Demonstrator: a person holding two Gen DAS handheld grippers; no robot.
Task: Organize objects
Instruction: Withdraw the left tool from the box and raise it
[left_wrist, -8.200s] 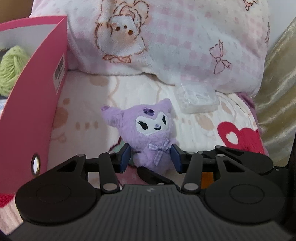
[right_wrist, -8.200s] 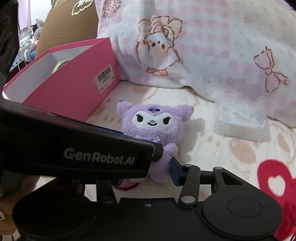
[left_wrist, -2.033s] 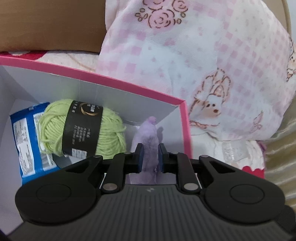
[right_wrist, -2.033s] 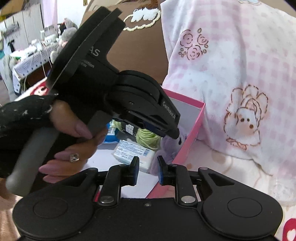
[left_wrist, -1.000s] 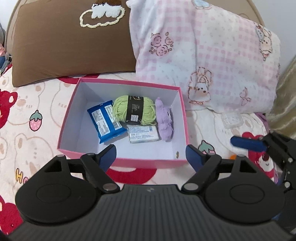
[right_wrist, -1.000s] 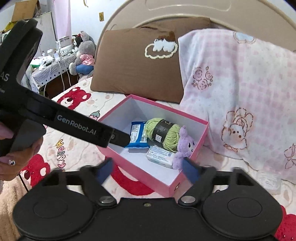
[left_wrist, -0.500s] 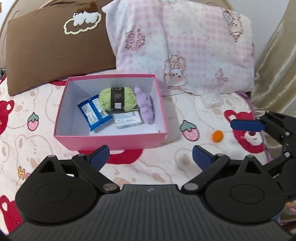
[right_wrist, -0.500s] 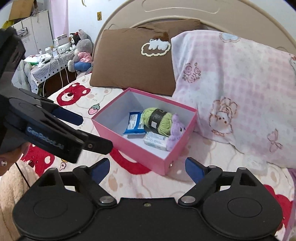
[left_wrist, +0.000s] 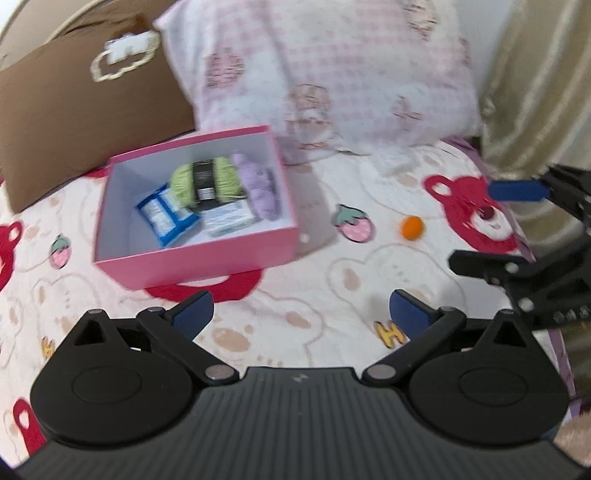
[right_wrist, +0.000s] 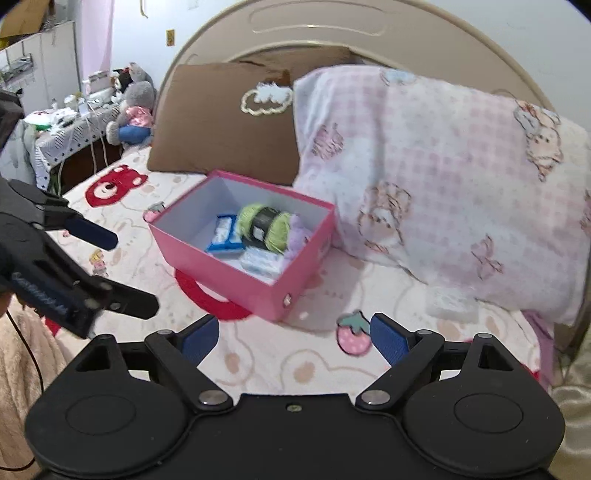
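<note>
Left wrist view: the left gripper (left_wrist: 301, 314) has just been opening; its blue-padded jaws now stand wide apart with nothing between them, above the printed quilted bedspread (left_wrist: 314, 288). The pink cardboard box (left_wrist: 207, 264), rectangular with a white interior, sits on the bedspread ahead. Inside lie a skein of fuzzy green yarn (left_wrist: 207, 179) with a black paper band, a glossy blue packet (left_wrist: 166, 214), a pale flat packet (left_wrist: 229, 221) and the purple plush toy (left_wrist: 260, 192) against the box's right wall. A small round orange ball (left_wrist: 412, 227) rests on the bedspread, well apart from the box. The right gripper (left_wrist: 517, 229) enters at the right edge, jaws spread.

Right wrist view: the right gripper (right_wrist: 293, 338) is open and empty, blue pads wide apart. The box (right_wrist: 221, 273) sits near a soft pink checked pillow (right_wrist: 443, 177) and a brown pillow (right_wrist: 221, 129). A clear, crinkled plastic packet (right_wrist: 448, 304) lies beside the checked pillow. The left gripper (right_wrist: 99, 266) shows at left, jaws parted.
</note>
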